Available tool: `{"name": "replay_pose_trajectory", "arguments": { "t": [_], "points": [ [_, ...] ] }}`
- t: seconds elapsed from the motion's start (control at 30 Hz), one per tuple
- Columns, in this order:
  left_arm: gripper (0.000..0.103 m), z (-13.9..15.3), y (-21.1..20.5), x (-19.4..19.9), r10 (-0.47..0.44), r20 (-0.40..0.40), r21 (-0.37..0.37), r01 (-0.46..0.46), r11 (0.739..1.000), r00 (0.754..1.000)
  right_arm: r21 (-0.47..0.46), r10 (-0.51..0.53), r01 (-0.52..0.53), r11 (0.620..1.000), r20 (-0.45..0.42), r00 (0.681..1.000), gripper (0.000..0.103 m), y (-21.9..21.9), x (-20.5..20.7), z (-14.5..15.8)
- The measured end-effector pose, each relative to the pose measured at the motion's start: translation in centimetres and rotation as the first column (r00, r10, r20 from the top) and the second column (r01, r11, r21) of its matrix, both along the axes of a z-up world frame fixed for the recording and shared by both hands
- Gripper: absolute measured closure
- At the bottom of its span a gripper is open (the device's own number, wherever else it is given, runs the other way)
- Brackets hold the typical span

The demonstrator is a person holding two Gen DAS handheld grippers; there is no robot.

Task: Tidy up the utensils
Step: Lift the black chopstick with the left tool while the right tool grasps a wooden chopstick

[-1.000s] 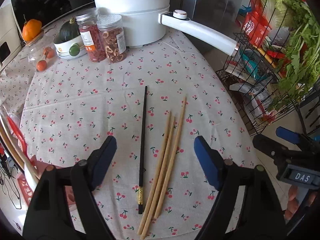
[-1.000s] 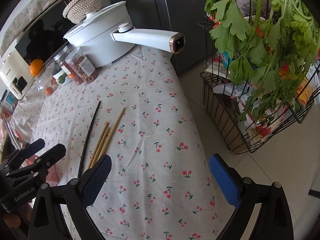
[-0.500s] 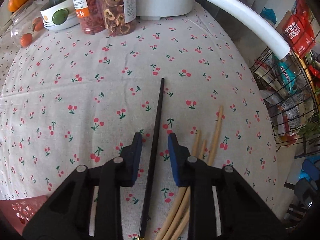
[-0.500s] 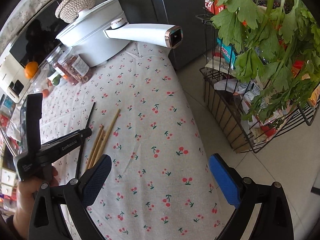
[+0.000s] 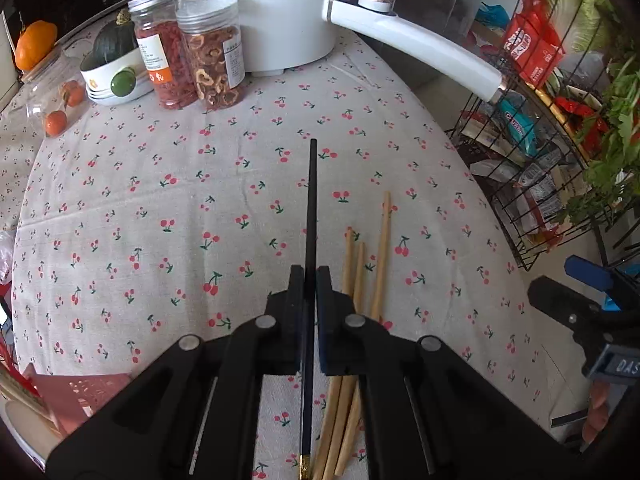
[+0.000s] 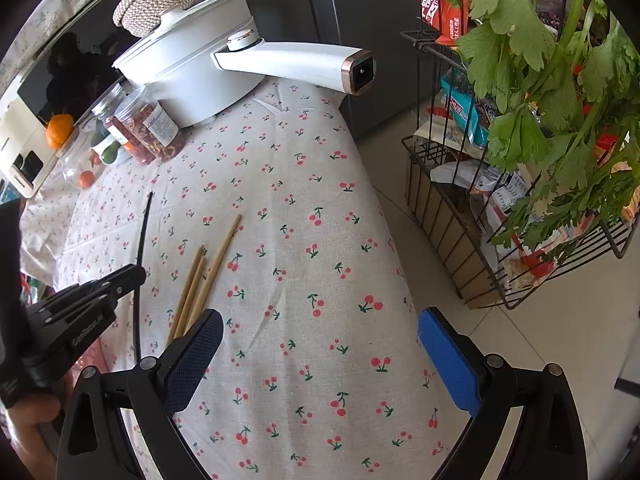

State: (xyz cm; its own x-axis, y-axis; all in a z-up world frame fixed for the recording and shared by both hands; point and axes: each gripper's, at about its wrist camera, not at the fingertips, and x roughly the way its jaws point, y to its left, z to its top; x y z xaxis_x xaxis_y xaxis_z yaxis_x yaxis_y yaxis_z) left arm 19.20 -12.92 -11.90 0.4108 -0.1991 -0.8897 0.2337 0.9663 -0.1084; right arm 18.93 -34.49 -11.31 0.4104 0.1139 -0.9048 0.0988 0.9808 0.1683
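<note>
1. At the far left corner of the desk (image 5: pixel 120 208), an orange fruit (image 5: pixel 35 44) is sitting, and beside it a white bowl (image 5: pixel 112 80) is holding a dark green squash.
2. Just right of the bowl, two clear jars (image 5: pixel 192 52) with dried food are standing side by side, touching each other, in front of the white pot (image 5: pixel 272 12) at the far edge.
3. The left tongs (image 5: pixel 310 276) are closing tightly on the black chopstick (image 5: pixel 311 200), which is lying in the middle of the desk and pointing toward the far edge; its gold-banded end is showing near the front edge, under the tongs.
4. Just right of the black chopstick, three wooden chopsticks (image 5: pixel 384 240) are lying close together on the cherry-print cloth, apart from the pads of the left tongs.
5. The long white handle (image 5: pixel 416 48) of the pot is reaching out over the right edge of the desk.
6. The right tongs (image 6: pixel 320 360) are hanging wide open over the front right part of the desk, with nothing between the blue pads (image 6: pixel 448 356).
7. Beyond the right edge, a wire rack (image 6: pixel 460 248) with packets and leafy greens (image 6: pixel 552 80) is standing on the floor.
</note>
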Motion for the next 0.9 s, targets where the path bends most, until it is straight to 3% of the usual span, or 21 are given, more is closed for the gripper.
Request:
{"name": "replay_pose_trajectory", "arguments": {
  "t": [0.43, 0.63, 0.9],
  "points": [
    [0.097, 7.6, 3.8, -8.9, -0.130, 0.170, -0.087, 0.146, 0.985, 0.977, 0.014, 0.049, -0.049, 0.999, -0.021, 0.999, 0.006, 4.4, 1.4, -1.6],
    [0.097, 9.3, 6.9, -11.5, -0.107, 0.211, -0.140, 0.138, 0.980, 0.972, 0.040, 0.077, -0.075, 0.996, -0.045, 0.996, 0.028, 7.2, 2.5, -3.3],
    [0.097, 9.3, 10.3, -13.2, -0.055, 0.239, -0.191, 0.102, 0.976, 0.970, 0.015, 0.121, -0.120, 0.993, -0.096, 0.988, 0.059, 10.6, 3.7, -5.3]
  ]
}}
